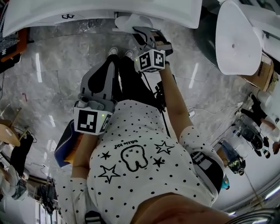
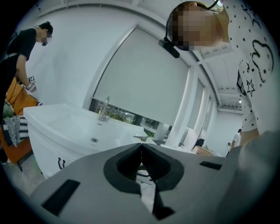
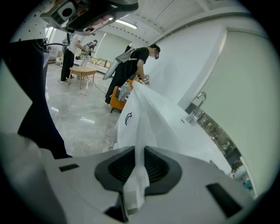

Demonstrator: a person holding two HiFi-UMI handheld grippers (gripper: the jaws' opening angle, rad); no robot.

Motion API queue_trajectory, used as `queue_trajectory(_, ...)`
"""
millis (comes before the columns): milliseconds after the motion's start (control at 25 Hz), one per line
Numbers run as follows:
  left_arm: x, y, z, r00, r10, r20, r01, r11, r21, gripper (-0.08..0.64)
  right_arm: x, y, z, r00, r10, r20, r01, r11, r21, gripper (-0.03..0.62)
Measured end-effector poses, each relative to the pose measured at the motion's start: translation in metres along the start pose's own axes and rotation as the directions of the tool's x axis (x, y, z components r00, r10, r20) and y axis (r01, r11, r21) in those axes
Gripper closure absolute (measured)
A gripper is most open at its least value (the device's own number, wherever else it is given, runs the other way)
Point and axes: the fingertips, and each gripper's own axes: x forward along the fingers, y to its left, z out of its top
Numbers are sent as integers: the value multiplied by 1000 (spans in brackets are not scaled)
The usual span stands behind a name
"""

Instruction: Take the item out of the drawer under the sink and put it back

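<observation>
My right gripper (image 3: 140,151) is shut on a thin white plastic bag (image 3: 151,116), which runs up out of the jaws in a crumpled fold. In the head view the right gripper (image 1: 146,35) holds that bag (image 1: 131,22) just below the white sink cabinet (image 1: 87,11). A black drawer handle (image 3: 128,118) shows on the cabinet front, and a faucet (image 3: 197,105) stands on top. My left gripper (image 1: 110,68) hangs lower, by the person's legs. Its jaws (image 2: 141,146) are shut with nothing between them and point toward the sink basin (image 2: 74,127).
A second white basin (image 1: 238,39) and a cardboard box (image 1: 264,70) stand at the right. A person in black (image 3: 131,65) bends over an orange seat beyond the cabinet. A small wooden table (image 3: 83,71) stands on the marble floor (image 1: 57,61).
</observation>
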Motion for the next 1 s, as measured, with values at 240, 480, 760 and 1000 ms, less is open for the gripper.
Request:
queue_trajectory(240, 11, 3, 3, 1000, 0, 27, -1, 1000, 25, 555, 25, 4, -21, 999, 30, -41, -30, 1000, -2, 531)
queue_trajectory(480, 9, -1, 3, 999, 12, 33, -13, 1000, 18, 555, 36, 12, -32, 997, 61, -55, -60, 998, 7, 531)
queue_trajectory(760, 1, 4, -5, 999, 41, 21, -41, 999, 7, 555, 50, 19, -23, 996, 88, -31, -90, 995, -45, 531)
queue_trajectory(1000, -7, 10, -9, 997, 70, 20, -70, 998, -3, 555, 65, 24, -28, 994, 99, -39, -100, 994, -39, 531)
